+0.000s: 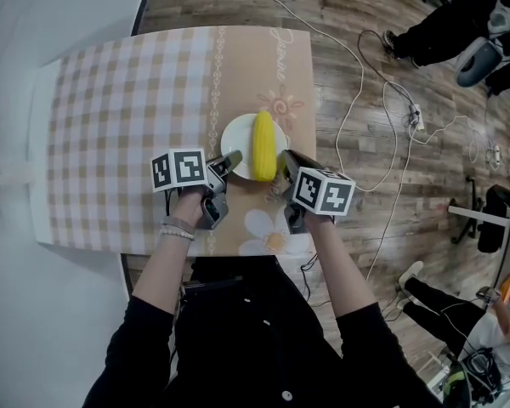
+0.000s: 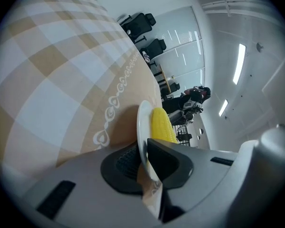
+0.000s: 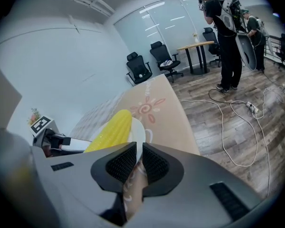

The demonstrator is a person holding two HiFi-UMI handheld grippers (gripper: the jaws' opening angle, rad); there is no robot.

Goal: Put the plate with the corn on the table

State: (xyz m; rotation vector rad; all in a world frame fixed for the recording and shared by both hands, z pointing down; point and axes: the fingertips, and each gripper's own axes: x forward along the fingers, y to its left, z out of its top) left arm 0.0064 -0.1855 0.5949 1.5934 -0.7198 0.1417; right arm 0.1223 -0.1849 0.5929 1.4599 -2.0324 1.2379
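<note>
A white plate [image 1: 235, 138] with a yellow corn cob [image 1: 263, 145] lying on it is at the near right part of the checked tablecloth [image 1: 127, 100]. My left gripper [image 1: 234, 161] is shut on the plate's near left rim. In the left gripper view the rim [image 2: 143, 122] runs between the pads, with the corn [image 2: 161, 125] just beyond my left gripper [image 2: 145, 148]. My right gripper [image 1: 282, 164] is shut on the near right rim. In the right gripper view the plate [image 3: 138, 132] and corn [image 3: 111, 127] sit right above my right gripper [image 3: 138, 151]. Whether the plate rests on the cloth I cannot tell.
The table's right edge [image 1: 313, 100] lies close to the plate. White cables [image 1: 365, 100] trail over the wooden floor on the right. People [image 3: 228, 32] stand farther off, and office chairs [image 3: 164, 56] and a small table stand by the glass wall.
</note>
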